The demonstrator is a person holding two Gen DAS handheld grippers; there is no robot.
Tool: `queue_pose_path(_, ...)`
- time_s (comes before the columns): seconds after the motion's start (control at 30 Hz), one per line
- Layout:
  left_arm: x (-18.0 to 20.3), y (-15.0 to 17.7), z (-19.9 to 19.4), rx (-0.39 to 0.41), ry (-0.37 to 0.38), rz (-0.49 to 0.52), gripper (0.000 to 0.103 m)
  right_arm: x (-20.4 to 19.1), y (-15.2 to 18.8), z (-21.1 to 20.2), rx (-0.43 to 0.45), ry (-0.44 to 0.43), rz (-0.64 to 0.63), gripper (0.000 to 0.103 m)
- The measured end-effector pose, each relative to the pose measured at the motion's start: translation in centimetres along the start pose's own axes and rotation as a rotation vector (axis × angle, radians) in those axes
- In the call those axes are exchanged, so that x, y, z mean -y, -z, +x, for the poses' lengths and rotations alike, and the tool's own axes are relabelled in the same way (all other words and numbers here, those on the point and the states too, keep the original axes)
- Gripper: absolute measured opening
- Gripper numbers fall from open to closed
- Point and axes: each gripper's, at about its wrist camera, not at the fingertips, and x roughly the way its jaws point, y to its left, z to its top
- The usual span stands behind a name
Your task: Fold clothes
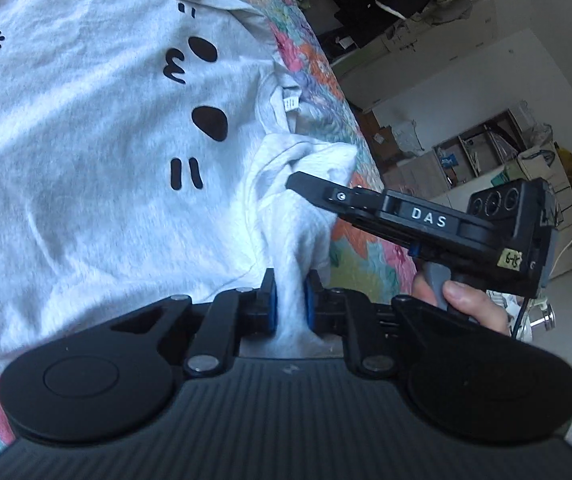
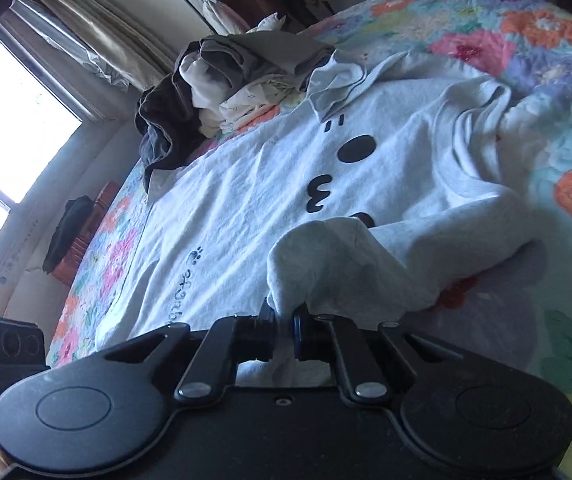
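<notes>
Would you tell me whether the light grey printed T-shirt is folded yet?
Mostly spread: the light grey printed T-shirt lies flat on the floral quilt; only one gripped edge is lifted.

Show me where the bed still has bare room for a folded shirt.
Bare quilt lies beyond the T-shirt collar, and a strip runs between the shirt and the window-side edge. The corner by the clothes pile is crowded.

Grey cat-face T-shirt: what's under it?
The grey cat-face T-shirt lies on a floral quilt, which shows around its edges. Whatever is directly beneath the fabric is covered.
</notes>
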Motion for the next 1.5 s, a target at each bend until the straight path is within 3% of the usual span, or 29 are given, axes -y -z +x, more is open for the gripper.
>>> queue_pose_path(0.03,0.3,0.1,0.4,-0.025,-0.018,0.009,0.019,0.6,0.7,-0.4,-0.002,0.042,-0.012,0.01)
queue_pose_path(0.1,0.7,0.5,1.3,-0.072,-0.079,0.028,0.039,2.0,2.3,-0.8,-0.015,0.133,-0.039,0.01)
queue_pose_path(0.17,0.8,0.9,2.1,-0.101,-0.145,0.061,0.042,3.4,3.8,-1.2,-0.027,0.224,-0.066,0.01)
queue_pose_path(0.27,0.5,1.4,3.0,-0.135,-0.227,0.086,0.042,5.4,5.7,-0.9,-0.039,0.289,-0.075,0.01)
queue_pose_path(0.33,0.4,1.6,3.1,-0.133,-0.239,0.09,0.043,5.6,6.2,-1.4,-0.014,0.324,-0.103,0.01)
queue_pose_path(0.47,1.0,1.3,3.3,-0.106,-0.207,0.113,0.055,4.8,6.2,-2.9,0.08,0.456,-0.24,0.005)
queue_pose_path(0.57,2.0,0.6,4.7,-0.12,-0.169,0.15,0.064,5.2,5.0,-3.7,0.094,0.457,-0.24,0.004)
queue_pose_path(0.63,2.6,0.3,5.9,-0.154,-0.153,0.18,0.072,6.0,4.3,-4.2,0.074,0.391,-0.169,0.007)
queue_pose_path(0.7,3.4,0.3,7.2,-0.2,-0.164,0.22,0.074,6.8,4.3,-4.7,0.049,0.309,-0.074,0.016)
queue_pose_path(0.77,3.9,0.4,8.4,-0.235,-0.178,0.249,0.077,7.3,5.1,-5.0,0.009,0.244,0.021,0.05)
queue_pose_path(0.87,3.5,0.5,10.0,-0.258,-0.205,0.234,0.08,7.7,6.7,-5.3,-0.018,0.201,0.102,0.06)
queue_pose_path(0.93,3.1,0.7,10.6,-0.263,-0.224,0.222,0.074,8.1,7.2,-4.4,-0.029,0.157,0.14,0.06)
queue_pose_path(1.0,2.8,0.8,10.7,-0.262,-0.224,0.229,0.032,8.2,7.4,-3.5,-0.024,0.118,0.142,0.053)
queue_pose_path(1.03,2.7,0.8,10.4,-0.262,-0.216,0.231,0.024,7.9,7.2,-3.1,-0.01,0.102,0.12,0.011)
queue_pose_path(1.1,2.3,0.5,9.5,-0.233,-0.205,0.225,0.021,7.1,6.7,-2.6,0.027,0.102,0.059,0.006)
queue_pose_path(1.3,0.4,-0.7,7.7,-0.184,-0.275,0.189,0.021,3.3,2.8,-2.6,0.186,0.267,-0.229,0.004)
queue_pose_path(1.4,-0.3,-0.8,7.9,-0.187,-0.279,0.157,0.022,3.4,3.3,-3.1,0.142,0.256,-0.208,0.005)
queue_pose_path(1.5,-0.1,-1.5,8.4,-0.194,-0.31,0.106,0.022,3.6,4.0,-3.8,0.093,0.241,-0.178,0.011)
